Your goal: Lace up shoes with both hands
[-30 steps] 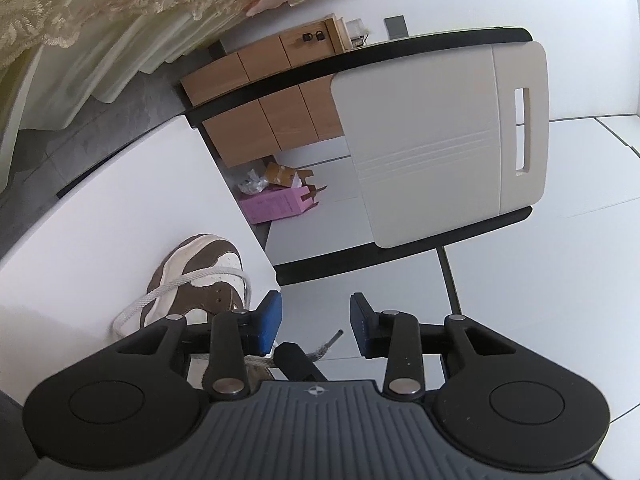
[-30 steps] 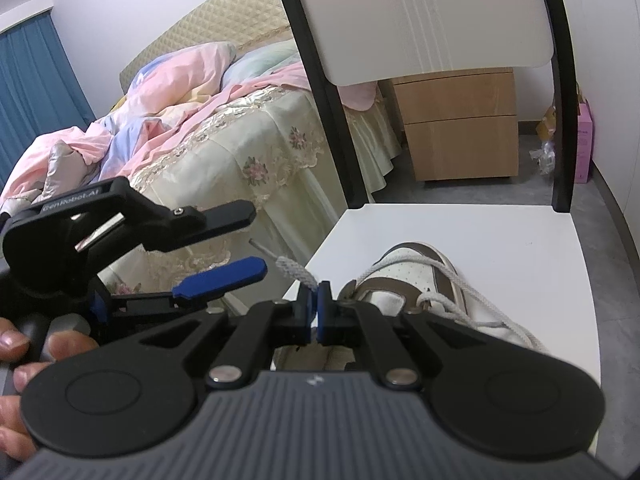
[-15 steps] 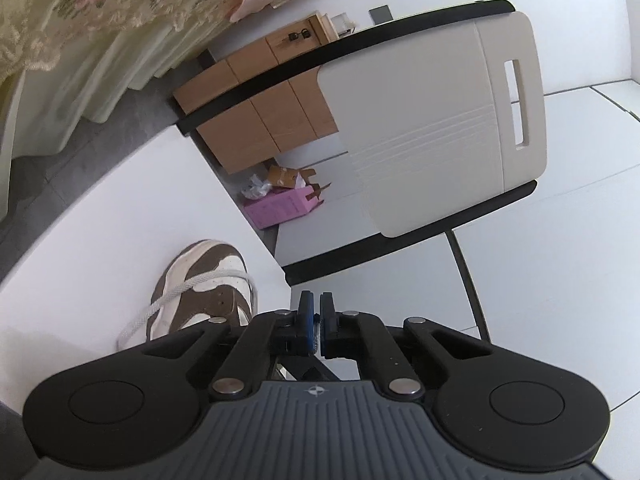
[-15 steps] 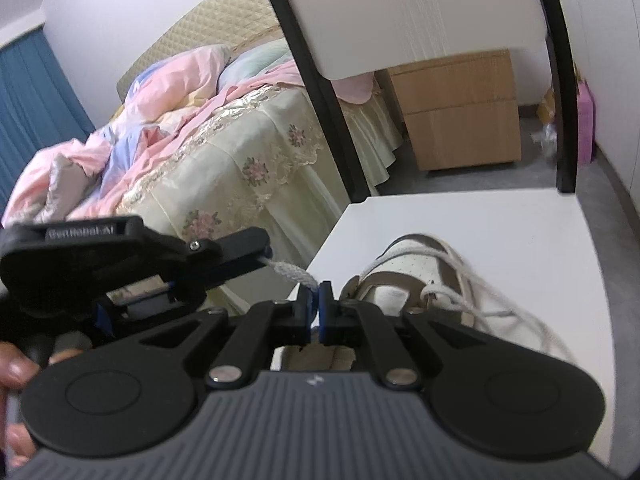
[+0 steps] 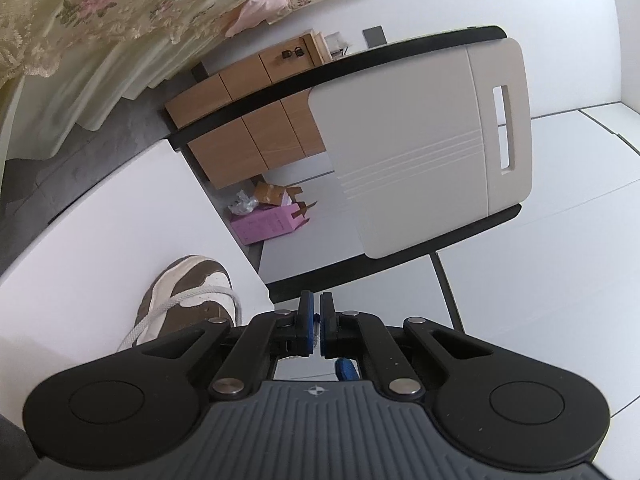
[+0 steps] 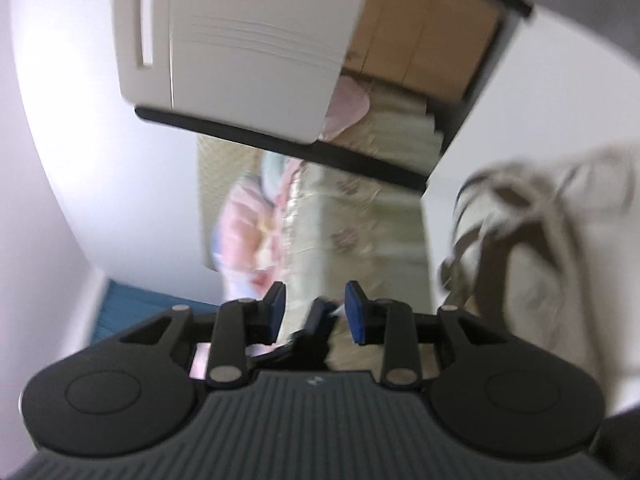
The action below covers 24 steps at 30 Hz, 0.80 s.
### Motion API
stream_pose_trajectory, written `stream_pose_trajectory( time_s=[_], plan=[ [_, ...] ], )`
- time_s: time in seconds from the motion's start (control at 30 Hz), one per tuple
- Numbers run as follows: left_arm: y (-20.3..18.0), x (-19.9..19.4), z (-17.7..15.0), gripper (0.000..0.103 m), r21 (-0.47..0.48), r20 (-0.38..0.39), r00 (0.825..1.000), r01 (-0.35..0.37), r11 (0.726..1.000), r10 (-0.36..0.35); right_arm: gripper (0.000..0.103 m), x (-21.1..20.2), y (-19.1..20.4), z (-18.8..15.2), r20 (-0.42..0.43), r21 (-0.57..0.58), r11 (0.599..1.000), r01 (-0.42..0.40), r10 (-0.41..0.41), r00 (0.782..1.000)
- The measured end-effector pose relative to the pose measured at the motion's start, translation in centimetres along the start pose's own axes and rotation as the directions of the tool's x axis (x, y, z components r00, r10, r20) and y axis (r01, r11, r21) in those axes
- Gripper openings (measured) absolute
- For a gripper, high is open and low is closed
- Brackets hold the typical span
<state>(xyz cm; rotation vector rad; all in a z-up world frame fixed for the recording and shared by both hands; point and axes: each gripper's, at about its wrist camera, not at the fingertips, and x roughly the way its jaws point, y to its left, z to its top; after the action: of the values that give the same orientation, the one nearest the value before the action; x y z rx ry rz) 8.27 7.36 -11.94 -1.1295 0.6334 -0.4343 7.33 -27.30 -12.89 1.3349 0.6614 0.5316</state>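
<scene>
- While your left gripper (image 5: 316, 322) is closed, whether lace sits between its pads cannot be told.
- Your right gripper (image 6: 314, 312) jaws are opening, gripping nothing.
- Shoe (image 5: 188, 300) lies at ten o'clock of the left gripper, on the chair seat (image 5: 100, 240).

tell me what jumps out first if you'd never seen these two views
The brown-and-white sneaker with loose white laces, sitting on the white chair seat at lower left of the left wrist view. Dead centre, the left gripper is pinched shut, while the blurred right gripper is opening.
</scene>
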Motion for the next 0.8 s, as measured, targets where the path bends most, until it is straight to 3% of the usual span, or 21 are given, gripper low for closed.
stream_pose_trajectory(
  time_s=[0.17, 0.67, 0.8],
  plan=[
    [0.0, -0.1, 0.1, 0.003, 0.001, 0.012, 1.0, 0.006, 1.0, -0.006, 0.035, 1.3, -1.3, -1.2, -0.023, 0.153, 0.988, -0.032, 0.036, 0.999],
    [0.0, -0.3, -0.1, 0.003, -0.001, 0.026, 1.0, -0.007, 1.0, 0.007, 0.034, 2.8, -3.5, -0.8, 0.044, 0.244, 0.97, -0.001, -0.011, 0.999],
    [0.1, -0.4, -0.1, 0.003, -0.007, 0.025, 1.0, -0.006, 1.0, 0.006, 0.027, 3.3, -3.6, -0.9, 0.032, 0.239, 0.971, 0.016, -0.024, 0.999]
  ],
)
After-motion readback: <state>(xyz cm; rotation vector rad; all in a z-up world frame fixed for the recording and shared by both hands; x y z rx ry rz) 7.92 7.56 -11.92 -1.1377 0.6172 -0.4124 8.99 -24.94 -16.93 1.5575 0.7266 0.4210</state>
